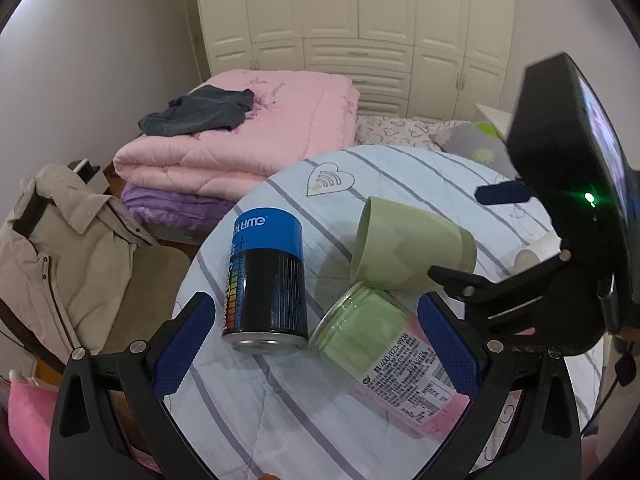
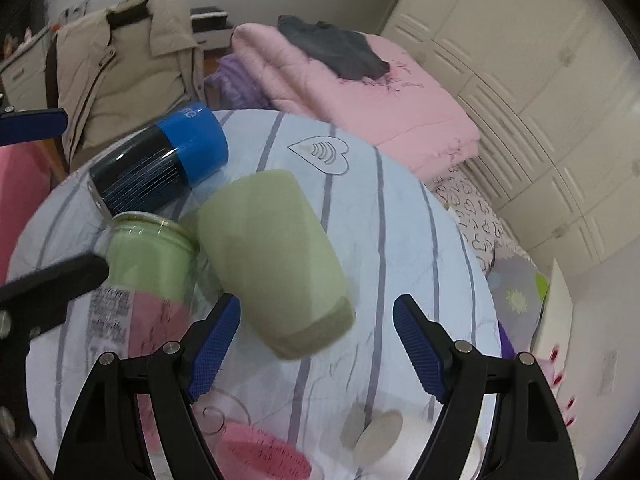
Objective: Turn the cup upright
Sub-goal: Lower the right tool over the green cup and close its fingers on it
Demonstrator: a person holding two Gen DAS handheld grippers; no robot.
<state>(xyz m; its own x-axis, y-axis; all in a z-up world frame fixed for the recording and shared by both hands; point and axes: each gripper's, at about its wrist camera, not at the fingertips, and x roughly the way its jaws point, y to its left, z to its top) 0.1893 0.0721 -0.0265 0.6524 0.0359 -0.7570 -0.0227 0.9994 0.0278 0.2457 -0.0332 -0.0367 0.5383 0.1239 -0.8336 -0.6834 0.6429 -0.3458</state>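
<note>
Green cup (image 1: 412,248) (image 2: 276,264): on its side on the striped round desk (image 1: 400,176) (image 2: 400,220), neither upright nor fully inverted; open mouth turned toward the far left in the left wrist view, base nearest the lens in the right wrist view. Interior not visible from either camera; contents cannot be told.

Touching or just beside the cup: clear jar (image 1: 384,344) (image 2: 148,272), also on its side, pale green filling in the upper half, pink below, printed label on the wall. Whether actual contact exists, not certain.

Beside the jar: black canister (image 1: 266,280) (image 2: 160,164) with blue cap, lying down, metal base toward the left gripper. Opaque; contents not visible.

Right gripper (image 2: 316,348): fingers (image 2: 214,348) spread wide, released, grasping nothing; cup base between them and slightly ahead, nearer the left-hand finger, no visible contact.

Left gripper (image 1: 316,344): fingers (image 1: 184,344) likewise spread apart, empty; jar and canister lying in the gap, cup beyond the tips.

Surroundings: folded pink quilt (image 1: 240,140) (image 2: 360,100) with dark garment (image 1: 200,112) on top, beige jacket (image 1: 60,240) on a chair, cream wardrobe (image 1: 352,20).
</note>
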